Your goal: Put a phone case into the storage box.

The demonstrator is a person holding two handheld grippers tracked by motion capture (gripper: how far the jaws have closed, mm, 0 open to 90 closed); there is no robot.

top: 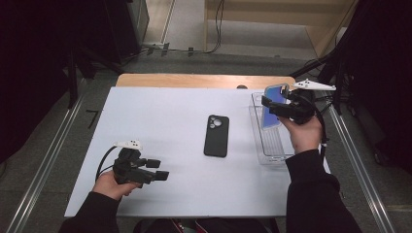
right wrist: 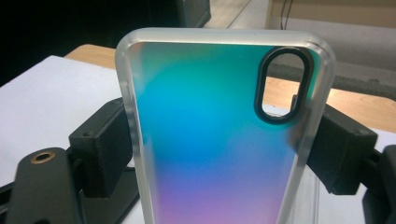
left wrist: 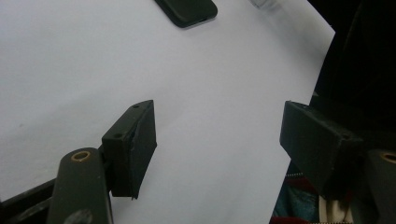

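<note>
Over the clear tray (top: 270, 154) at the right edge of the white table (top: 160, 121), the right gripper (top: 278, 108) holds an iridescent phone case (top: 273, 108) lifted off the surface, its jaws clamped on the case's two long sides. Seen from the right gripper view, the case (right wrist: 205, 140) stands upright between the black pads, its frosted rim pressed by a pad on each side, its back shading from teal down to purple, and an oval camera cutout (right wrist: 283, 84) sits at its upper right corner. Behind it lie the far wooden edge of the table and the floor beyond. Near the middle of the table a black phone case (top: 216, 135) lies flat with its camera opening toward the far side, well apart from both grippers. At the near left, the left gripper (top: 158, 170) rests low over the table in the person's left hand (top: 112, 183), pointing right toward the centre, its jaws spread wide and released with nothing between them. From the left gripper view, bare white tabletop shows between the two pads, and one end of the black phone case (left wrist: 187, 10) shows at the top edge, well away from the jaws
</note>
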